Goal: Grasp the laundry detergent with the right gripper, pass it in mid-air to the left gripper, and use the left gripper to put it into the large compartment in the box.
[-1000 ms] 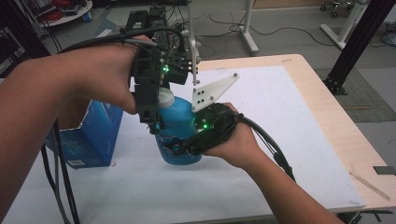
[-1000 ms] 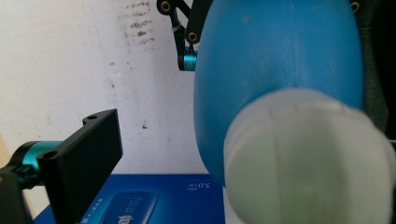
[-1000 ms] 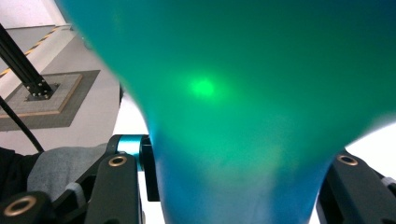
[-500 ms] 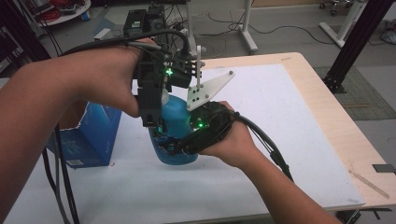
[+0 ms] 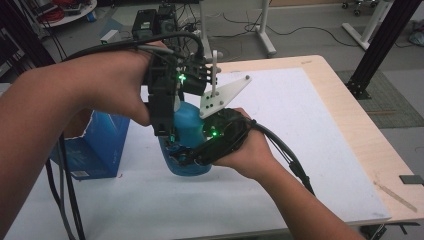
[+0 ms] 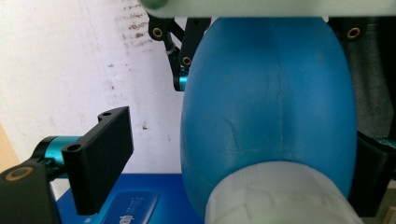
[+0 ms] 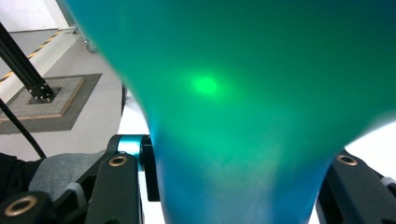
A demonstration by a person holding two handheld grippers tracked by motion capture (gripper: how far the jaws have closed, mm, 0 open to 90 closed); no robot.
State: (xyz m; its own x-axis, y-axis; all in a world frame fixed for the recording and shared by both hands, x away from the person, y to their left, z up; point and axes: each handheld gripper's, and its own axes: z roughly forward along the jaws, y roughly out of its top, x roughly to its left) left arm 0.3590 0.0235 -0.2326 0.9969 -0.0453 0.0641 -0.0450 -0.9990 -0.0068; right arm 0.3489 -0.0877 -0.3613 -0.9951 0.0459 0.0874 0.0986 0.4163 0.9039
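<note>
- One blue bottle [image 5: 187, 135] stands on the white mat [image 5: 300, 130] of the table, just right of the blue box [image 5: 102, 142]; both grippers meet at the bottle.
- The right gripper [image 5: 182, 156] comes in level from the bottle's right and is clenched on its lower body; the right gripper view puts the blue-green plastic [image 7: 243, 116] tight between the two black jaws, with a green light spot on it.
- The left gripper [image 5: 167, 131] reaches down over the bottle's top. Its jaws have just been closing, and in the left gripper view the bottle [image 6: 271, 116] sits between them: a clear gap remains at the left-hand jaw, while the other jaw lies against the bottle's edge, so the pads are not yet clamped.
- That view also shows a whitish cap [image 6: 280, 196] at the bottle's near end, which the high view hides behind the gripper.
- Count: one bottle, one box, two grippers.
- The box [image 6: 135, 205] carries pale lettering, too blurred to read.
</note>
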